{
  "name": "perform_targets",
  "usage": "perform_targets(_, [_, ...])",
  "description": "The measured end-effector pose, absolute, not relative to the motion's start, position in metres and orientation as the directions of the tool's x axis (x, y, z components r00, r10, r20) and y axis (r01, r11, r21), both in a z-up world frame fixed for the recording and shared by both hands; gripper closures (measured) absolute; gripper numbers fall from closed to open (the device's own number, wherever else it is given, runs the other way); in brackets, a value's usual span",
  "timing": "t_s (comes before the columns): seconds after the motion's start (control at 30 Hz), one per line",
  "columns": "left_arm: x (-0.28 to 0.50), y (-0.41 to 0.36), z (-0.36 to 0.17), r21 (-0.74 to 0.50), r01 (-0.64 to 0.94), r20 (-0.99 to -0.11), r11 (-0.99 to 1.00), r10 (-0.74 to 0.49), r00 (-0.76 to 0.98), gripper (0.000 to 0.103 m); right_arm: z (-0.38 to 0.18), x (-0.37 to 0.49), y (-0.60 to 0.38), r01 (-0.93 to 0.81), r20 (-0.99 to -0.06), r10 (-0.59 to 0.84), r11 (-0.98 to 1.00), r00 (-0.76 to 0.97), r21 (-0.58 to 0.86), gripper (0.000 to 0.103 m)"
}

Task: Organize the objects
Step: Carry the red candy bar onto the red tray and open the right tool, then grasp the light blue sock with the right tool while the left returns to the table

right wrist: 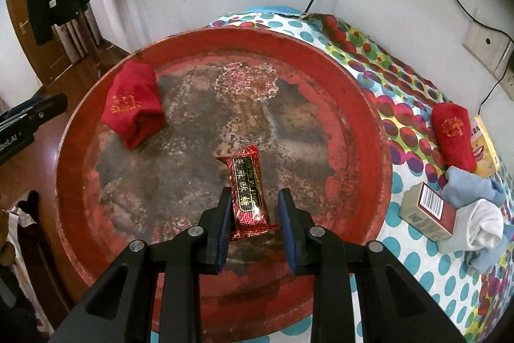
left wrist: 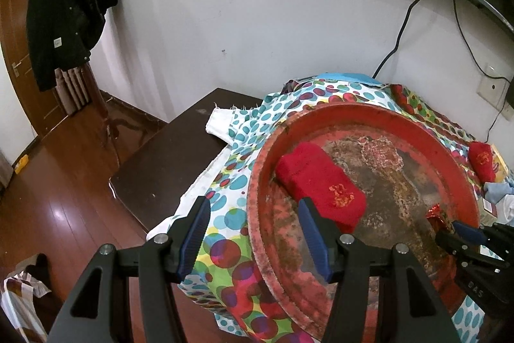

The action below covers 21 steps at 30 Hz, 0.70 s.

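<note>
The red-and-gold candy packet (right wrist: pixel 250 194) sat between my right gripper's (right wrist: pixel 255 211) two fingers, which were closed on its lower half. The packet pointed away from the gripper, over the worn middle of the round red tray (right wrist: pixel 369 105). From the left wrist camera, only the packet's crinkled end (left wrist: pixel 437 216) showed, at the tip of the right gripper (left wrist: pixel 449 230) near the tray's right rim (left wrist: pixel 266 156).

My left gripper (left wrist: pixel 253 230) hung open and empty. Its left finger was over the spotted cloth (left wrist: pixel 225 182), its right finger over the tray's inside. A folded red towel (left wrist: pixel 321 185) with gold embroidery lay in the tray just ahead of that right finger.

To the right of my right gripper, off the tray on the cloth, were a second rolled red towel (right wrist: pixel 453 137), a small box with a barcode (right wrist: pixel 427 211), a blue sock (right wrist: pixel 469 185) and a white sock (right wrist: pixel 482 227).
</note>
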<state>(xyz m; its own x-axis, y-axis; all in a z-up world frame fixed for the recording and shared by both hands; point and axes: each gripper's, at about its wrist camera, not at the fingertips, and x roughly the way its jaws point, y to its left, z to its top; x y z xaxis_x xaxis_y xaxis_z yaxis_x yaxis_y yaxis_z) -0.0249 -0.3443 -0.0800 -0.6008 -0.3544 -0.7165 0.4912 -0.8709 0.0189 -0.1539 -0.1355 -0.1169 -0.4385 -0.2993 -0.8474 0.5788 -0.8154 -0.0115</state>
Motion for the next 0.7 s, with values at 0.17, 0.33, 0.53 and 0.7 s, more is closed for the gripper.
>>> perform_targets(0.17, [-0.024,-0.344,-0.079,0.013,0.493,-0.714,-0.870,-0.353,-0.605,0.045,-0.120,-0.155,-0.135,0.568,-0.853,-0.297,-0.823,-0.429,0.000,0.074])
perform_targets(0.33, [-0.024,-0.343,-0.079,0.014,0.491,-0.712,-0.871,-0.354,-0.607,0.045,-0.115,-0.151,-0.135,0.568,-0.845,-0.300,-0.823,-0.443,-0.005,0.070])
perform_targets(0.53, [-0.025,-0.341,-0.078,0.007,0.489,-0.712,-0.872,-0.348,-0.610,0.045,-0.103,-0.144,-0.125,0.560,-0.829,-0.313,-0.828,-0.464,-0.001,0.069])
perform_targets(0.7, [-0.026,-0.337,-0.080,0.017,0.484,-0.715,-0.875,-0.349,-0.606,0.045,-0.095,-0.139,-0.099,0.516,-0.817,-0.312,-0.857,-0.485,0.021,0.068])
